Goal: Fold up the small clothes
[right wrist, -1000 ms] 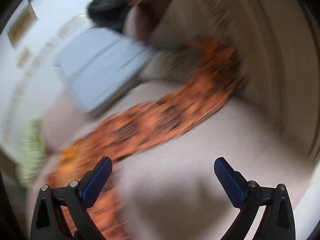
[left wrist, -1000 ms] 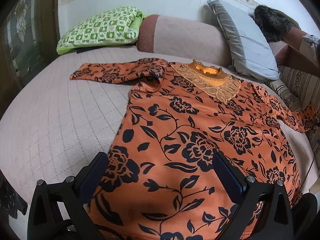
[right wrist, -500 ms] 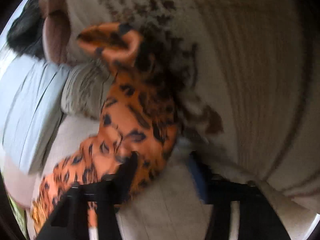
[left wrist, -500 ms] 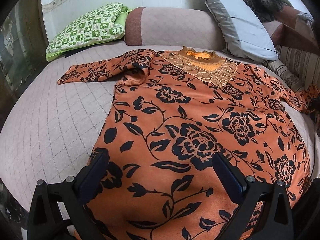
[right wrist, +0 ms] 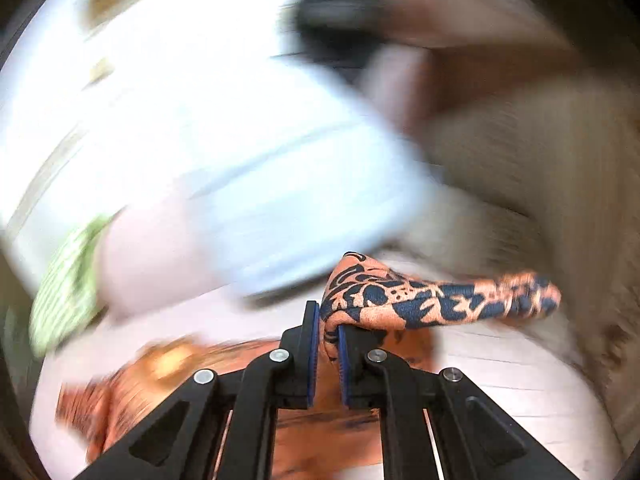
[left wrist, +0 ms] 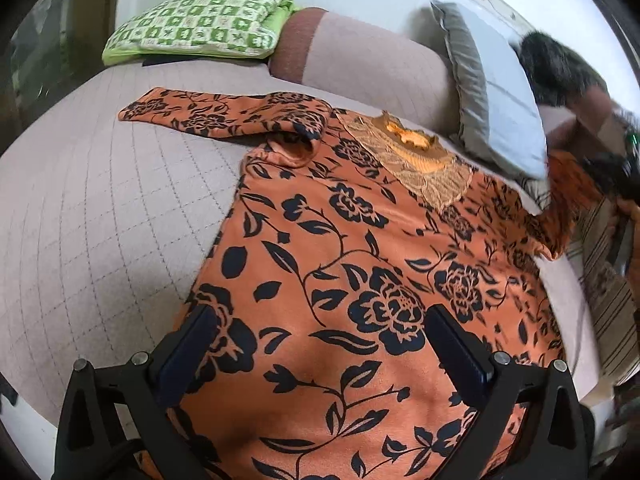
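Observation:
An orange top with black flowers (left wrist: 352,264) lies flat on the pinkish bed, its lace collar (left wrist: 416,160) toward the pillows and one sleeve (left wrist: 208,114) stretched out to the left. My left gripper (left wrist: 320,344) is open and empty, hovering over the hem. My right gripper (right wrist: 328,336) is shut on the other sleeve (right wrist: 440,296) and holds it lifted off the bed; the cuff end sticks out to the right. In the left wrist view the right gripper (left wrist: 616,176) shows at the right edge with the raised sleeve.
A green checkered pillow (left wrist: 200,20), a pinkish bolster (left wrist: 360,60) and a grey pillow (left wrist: 496,92) line the head of the bed. A dark furry thing (left wrist: 560,64) and a striped cushion (left wrist: 612,304) lie at the right. The quilted bed surface (left wrist: 100,208) spreads left.
My right gripper has closed on the right sleeve and lifted it up off the bed. The left gripper has shifted a little over the hem and stays open.

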A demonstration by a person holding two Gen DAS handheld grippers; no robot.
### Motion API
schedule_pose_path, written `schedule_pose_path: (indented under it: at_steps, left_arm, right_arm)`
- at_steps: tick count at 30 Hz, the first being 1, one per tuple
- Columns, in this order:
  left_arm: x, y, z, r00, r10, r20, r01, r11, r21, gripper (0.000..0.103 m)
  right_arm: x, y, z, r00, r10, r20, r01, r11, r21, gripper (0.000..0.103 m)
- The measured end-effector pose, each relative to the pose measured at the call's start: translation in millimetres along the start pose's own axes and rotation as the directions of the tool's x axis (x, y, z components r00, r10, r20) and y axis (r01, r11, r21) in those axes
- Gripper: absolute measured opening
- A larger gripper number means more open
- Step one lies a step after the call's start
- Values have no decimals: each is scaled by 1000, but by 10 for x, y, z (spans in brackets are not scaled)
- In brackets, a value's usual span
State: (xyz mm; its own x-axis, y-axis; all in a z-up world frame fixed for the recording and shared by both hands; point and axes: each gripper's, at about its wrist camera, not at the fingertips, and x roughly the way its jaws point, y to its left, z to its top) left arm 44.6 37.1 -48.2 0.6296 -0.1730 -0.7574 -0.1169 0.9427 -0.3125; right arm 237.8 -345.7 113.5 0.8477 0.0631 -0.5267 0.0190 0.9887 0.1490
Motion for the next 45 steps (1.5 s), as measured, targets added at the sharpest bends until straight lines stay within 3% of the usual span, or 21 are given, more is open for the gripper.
schedule_pose_path:
  at_steps: [4, 6, 8, 9, 10, 17, 22, 25, 28, 30, 31, 33, 34, 35, 36, 37, 38, 39, 42, 43, 45]
  left_arm:
    - [-63, 78, 9, 1000, -2, 10, 3, 1000, -18, 103]
    - [-83, 113, 9, 1000, 6, 16, -5, 1000, -17, 103]
    - [-89, 150, 16, 1000, 11, 12, -11, 1000, -23, 103]
    - [-97, 176, 20, 1000, 10, 13, -10, 999, -30, 103]
    - [-99, 198, 18, 1000, 16, 15, -16, 999, -31, 103]
    - [-89, 222, 23, 998, 62, 17, -61, 997, -36, 103]
    - [36, -264, 152, 978, 203, 50, -209, 959, 194, 103]
    - [266, -839, 473, 977, 196, 83, -213, 895, 393, 103]
    - [656, -1456, 804, 979, 185, 85, -199, 789, 581, 103]
    - [970, -1860, 944, 974, 207, 87, -208, 685, 698, 103]
    - [1171, -2052, 987, 970, 228, 86, -212, 615, 759, 103]
    - [1525, -2241, 1021, 955, 288, 75, -222, 520, 825, 103]
    - [1721, -2296, 1033, 943, 328, 65, -225, 479, 849, 95]
    - [1881, -2308, 1071, 931, 360, 53, -225, 454, 862, 63]
    - [1954, -2282, 1129, 927, 374, 32, -218, 467, 857, 35]
    - [2014, -2177, 1296, 927, 373, -39, -191, 560, 806, 7]
    - [1997, -2071, 1423, 940, 333, -71, -175, 651, 738, 5]
    - [1970, -1959, 1518, 952, 298, -71, -174, 716, 677, 5]
    - [1778, -1288, 1787, 971, 240, -6, -225, 917, 330, 4]
    - [1726, -1010, 1797, 981, 195, -5, -191, 965, 177, 4]
    - [1797, -642, 1688, 983, 175, -48, -174, 984, 33, 5]
  right_arm:
    - [226, 1219, -604, 987, 133, -93, -148, 974, -171, 9]
    - [549, 1742, -1134, 961, 149, -235, -211, 941, -264, 13]
    - [871, 2046, -1623, 906, 122, -406, -270, 905, -330, 38]
    - [913, 2095, -1841, 883, 122, -454, -296, 895, -334, 70]
    - [820, 2070, -1944, 885, 158, -438, -317, 894, -318, 79]
    - [5, 1399, -1743, 911, 296, -286, -350, 923, -159, 88]
    - [-102, 755, -1689, 938, 270, -215, -278, 961, -6, 91]
    - [-52, 337, -1709, 944, 282, -174, -248, 950, 191, 93]
    - [55, 156, -1656, 926, 333, -176, -267, 910, 317, 93]
    - [90, 57, -1632, 923, 344, -173, -270, 900, 343, 93]
    - [109, 44, -1618, 923, 348, -165, -276, 896, 348, 93]
    - [132, 18, -1589, 925, 347, -152, -279, 896, 346, 93]
    - [141, 9, -1575, 926, 347, -147, -281, 896, 344, 93]
    - [144, -20, -1545, 926, 351, -140, -285, 893, 349, 93]
    - [155, -35, -1553, 924, 358, -131, -293, 887, 357, 93]
    - [167, -45, -1552, 921, 369, -123, -303, 880, 365, 93]
    - [191, -43, -1546, 920, 375, -118, -310, 876, 369, 93]
    - [213, -44, -1543, 920, 375, -118, -310, 876, 369, 93]
    - [256, -67, -1551, 918, 378, -120, -307, 869, 388, 93]
    - [273, -69, -1552, 916, 383, -124, -309, 866, 394, 93]
    - [299, -52, -1570, 913, 383, -136, -306, 868, 391, 93]
